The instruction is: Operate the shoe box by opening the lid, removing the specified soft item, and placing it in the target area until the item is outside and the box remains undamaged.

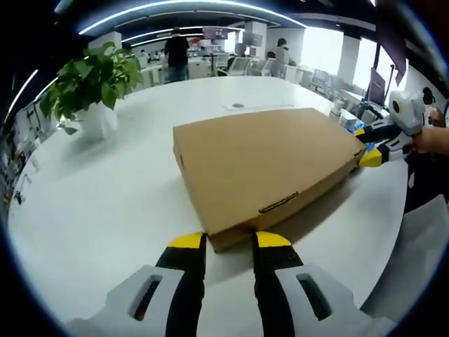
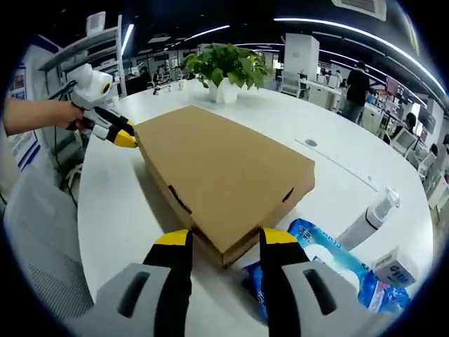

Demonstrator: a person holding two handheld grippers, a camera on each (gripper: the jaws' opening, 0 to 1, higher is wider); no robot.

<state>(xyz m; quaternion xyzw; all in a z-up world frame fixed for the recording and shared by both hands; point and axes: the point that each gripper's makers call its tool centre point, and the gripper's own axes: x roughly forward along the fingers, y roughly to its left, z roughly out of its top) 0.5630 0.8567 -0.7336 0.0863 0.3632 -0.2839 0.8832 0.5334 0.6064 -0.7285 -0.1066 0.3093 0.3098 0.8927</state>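
Observation:
A closed brown cardboard shoe box point(image 1: 263, 165) lies flat on the round white table point(image 1: 105, 203), its lid down and a tab slot in its near side. My left gripper point(image 1: 230, 242) is open, with its yellow-tipped jaws on either side of the box's near corner. In the right gripper view the same box point(image 2: 224, 172) runs away from me, and my right gripper point(image 2: 226, 240) is open around the opposite corner. Each gripper shows in the other's view, held by a hand: the right gripper point(image 1: 370, 146) and the left gripper point(image 2: 121, 133). The box's contents are hidden.
A potted green plant point(image 1: 91, 88) in a white pot stands beyond the box. Beside my right gripper lie a blue soft packet point(image 2: 330, 263), a white pump bottle point(image 2: 368, 219) and a small carton point(image 2: 394, 268). People and desks are far behind.

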